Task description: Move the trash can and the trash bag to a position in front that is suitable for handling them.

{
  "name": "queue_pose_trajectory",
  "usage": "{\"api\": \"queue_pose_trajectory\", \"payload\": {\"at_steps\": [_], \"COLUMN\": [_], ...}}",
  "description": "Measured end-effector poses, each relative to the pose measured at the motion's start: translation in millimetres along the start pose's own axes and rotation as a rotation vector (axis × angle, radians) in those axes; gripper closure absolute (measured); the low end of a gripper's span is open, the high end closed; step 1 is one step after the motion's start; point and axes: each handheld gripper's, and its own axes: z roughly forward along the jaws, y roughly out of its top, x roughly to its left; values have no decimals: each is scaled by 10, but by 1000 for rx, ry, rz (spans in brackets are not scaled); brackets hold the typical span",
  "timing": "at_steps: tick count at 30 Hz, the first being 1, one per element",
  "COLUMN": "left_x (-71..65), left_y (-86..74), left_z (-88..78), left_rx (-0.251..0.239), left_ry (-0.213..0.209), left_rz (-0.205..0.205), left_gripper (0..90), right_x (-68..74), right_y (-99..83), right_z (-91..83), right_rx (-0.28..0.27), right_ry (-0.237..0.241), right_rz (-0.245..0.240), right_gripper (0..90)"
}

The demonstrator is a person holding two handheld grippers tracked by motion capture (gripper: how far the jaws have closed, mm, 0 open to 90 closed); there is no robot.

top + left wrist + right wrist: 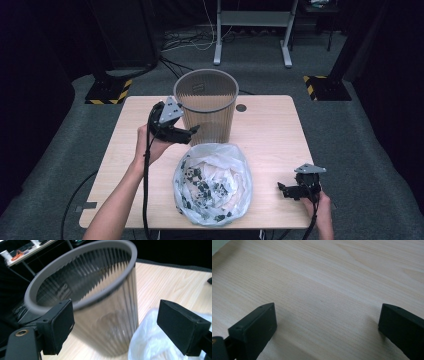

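Jaws of the left gripper [115, 327] stand wide apart with nothing between them. In the left gripper view they frame the lower wall of a ribbed grey bin [100, 302], the left jaw's pad lying against or just in front of the bin's rim; I cannot tell whether it touches. From the high view this gripper [192, 131] is held in the person's left hand [150, 147] just left of the bin [206, 107], its tips pointing toward the bin's side, a grey three-cornered plate on top and a black cable trailing down along the forearm.

The right gripper [327, 330] is also spread wide and holds nothing; its view shows bare pale wood grain of the table [324, 277] between the two pads. In the high view it [282, 189] sits low over the table's near right corner, held by the right hand [320, 202], tips pointing left.

The bin stands upright at the far middle of the table [270, 130], and looks empty inside. Just in front of it, touching or nearly touching its base, lies a crumpled white plastic bag [212, 182] with dark printed marks, spread in a rounded heap toward the near edge. The bag's edge [155, 340] shows at the lower right of the left gripper view. The right gripper is well apart from the bag, to its right.
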Motion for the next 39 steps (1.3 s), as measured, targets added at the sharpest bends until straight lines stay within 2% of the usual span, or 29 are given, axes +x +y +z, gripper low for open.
{"api": "queue_pose_trajectory", "payload": {"at_steps": [4,8,12,15,21,27,31,34,39], "left_x": [7,4,-19,-77,-185,-226,-262,-273,-289], "left_y": [-219,-528,-872,-1124,-1584,-1966,-2195,-2327,-2436], "left_z": [-127,-218,-254,-293,-296,-235,-190,-159,-134], "left_rx": [11,21,44,40,74,116,117,97,93], "left_ry": [10,12,16,12,3,-43,-59,-89,-87], "left_rz": [-17,-45,-94,-138,-203,-298,-354,-423,-447], "left_gripper": [133,131,122,124,116,63,53,53,51], "right_x": [2,3,5,5,7,12,14,12,12], "right_y": [1,1,3,5,6,6,9,9,9], "right_z": [0,0,3,5,7,8,9,9,10], "right_rx": [0,0,0,0,0,-1,1,0,1], "right_ry": [-1,-2,-3,-5,-9,-13,-16,-17,-20], "right_rz": [1,1,2,3,4,8,14,14,19], "right_gripper": [8,8,8,8,8,7,6,6,6]}}
